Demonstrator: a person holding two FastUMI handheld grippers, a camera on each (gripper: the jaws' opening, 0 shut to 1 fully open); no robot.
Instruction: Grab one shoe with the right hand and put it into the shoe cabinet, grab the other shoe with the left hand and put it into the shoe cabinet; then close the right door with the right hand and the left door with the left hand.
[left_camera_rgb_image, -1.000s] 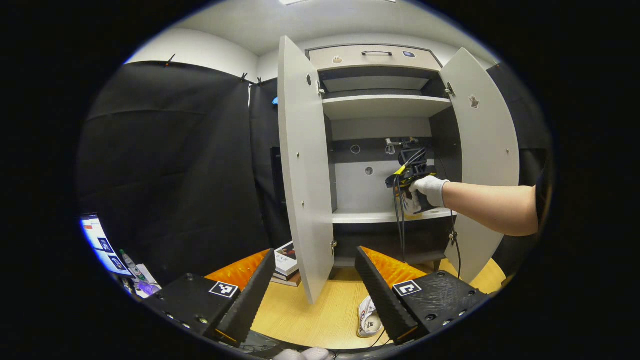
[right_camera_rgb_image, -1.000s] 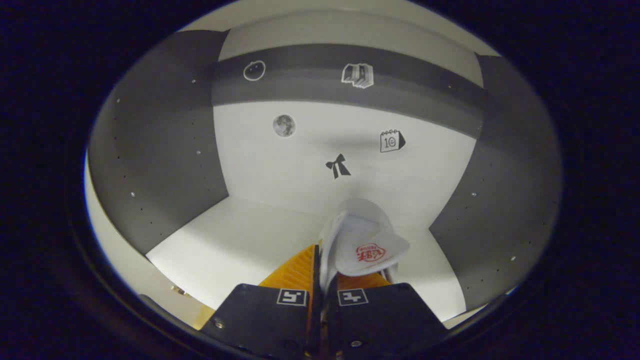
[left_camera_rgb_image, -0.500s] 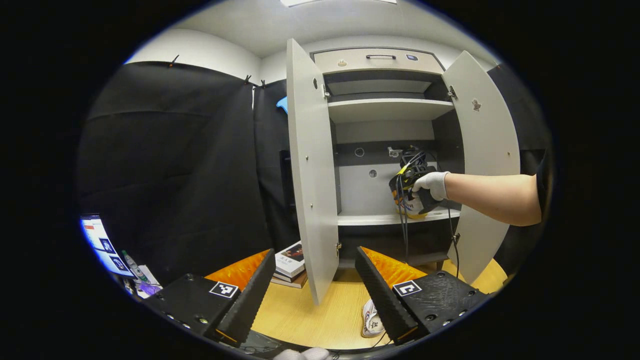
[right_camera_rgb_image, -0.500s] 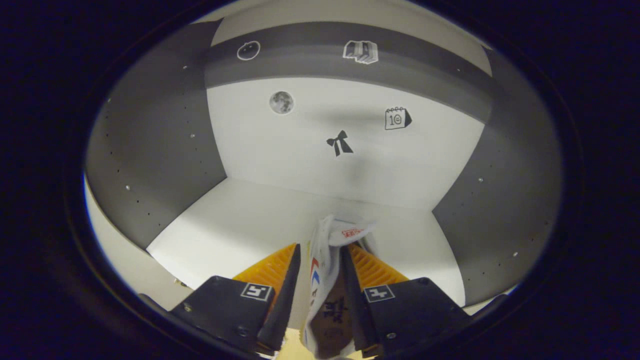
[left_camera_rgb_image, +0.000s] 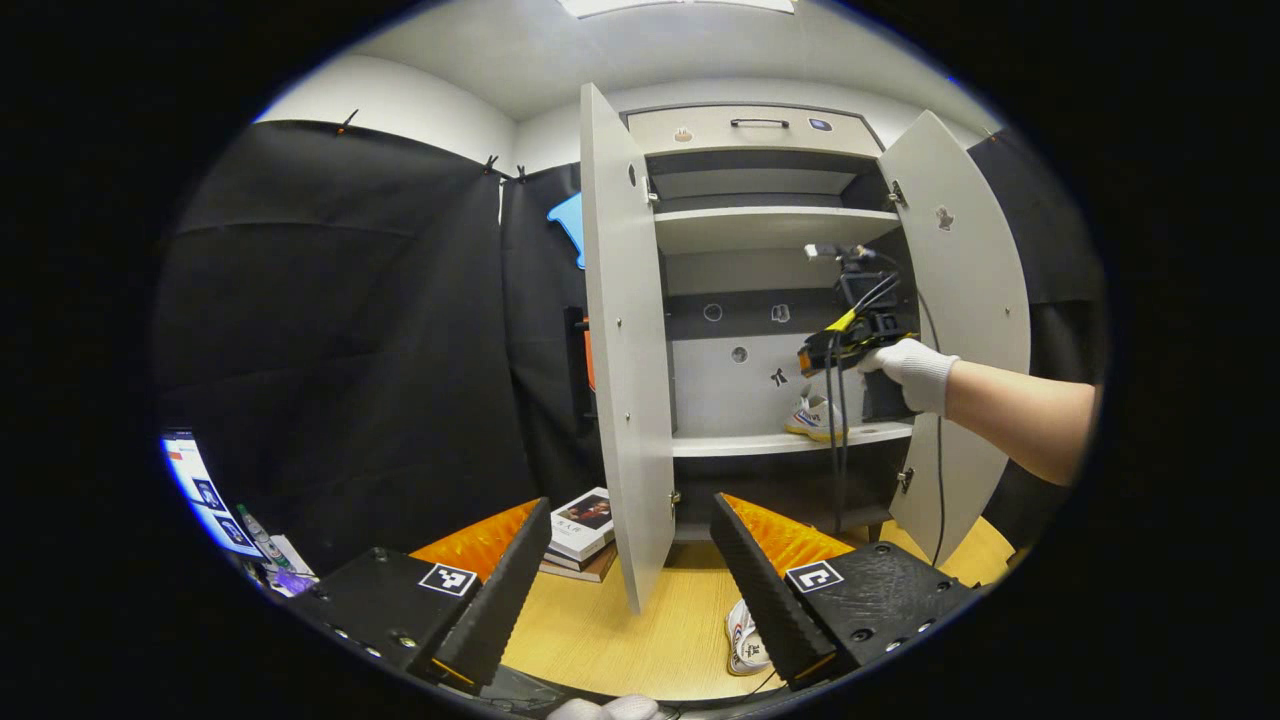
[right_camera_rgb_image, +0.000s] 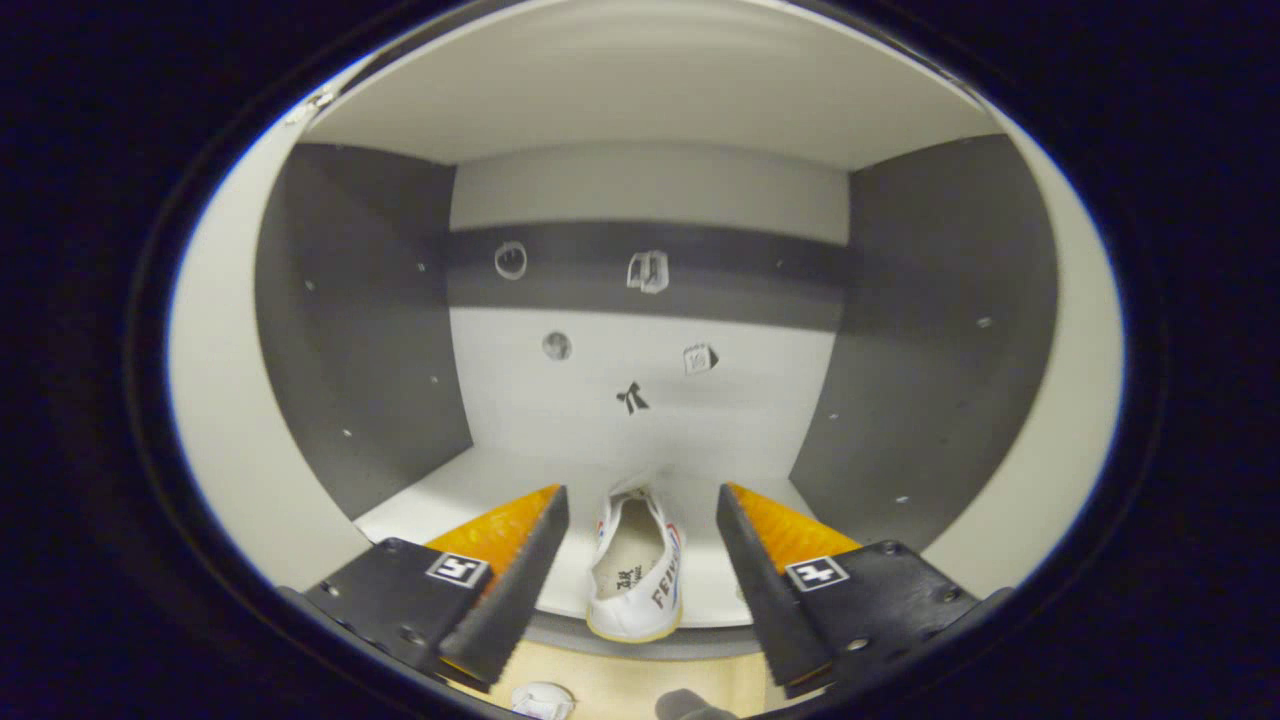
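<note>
One white shoe (right_camera_rgb_image: 637, 565) (left_camera_rgb_image: 815, 417) lies on the cabinet's middle shelf (right_camera_rgb_image: 470, 490) (left_camera_rgb_image: 730, 445), toe toward the back wall. My right gripper (right_camera_rgb_image: 640, 545) is open and drawn back above its heel; in the left gripper view that right gripper (left_camera_rgb_image: 850, 340) is held by a gloved hand (left_camera_rgb_image: 915, 370) in front of the cabinet. The other white shoe (left_camera_rgb_image: 745, 635) rests on the wooden floor beside my open left gripper (left_camera_rgb_image: 630, 570), which holds nothing. Both cabinet doors, left (left_camera_rgb_image: 620, 340) and right (left_camera_rgb_image: 965, 320), stand open.
A stack of books (left_camera_rgb_image: 580, 535) lies on the floor left of the left door. Cables (left_camera_rgb_image: 835, 440) hang from the right gripper. A drawer (left_camera_rgb_image: 750, 128) tops the cabinet, with an upper shelf (left_camera_rgb_image: 770, 222) under it. Black cloth covers the wall at left.
My right gripper went from shut on the shoe to open, leaving the shoe on the shelf, then pulled back and rose. My left gripper barely moved.
</note>
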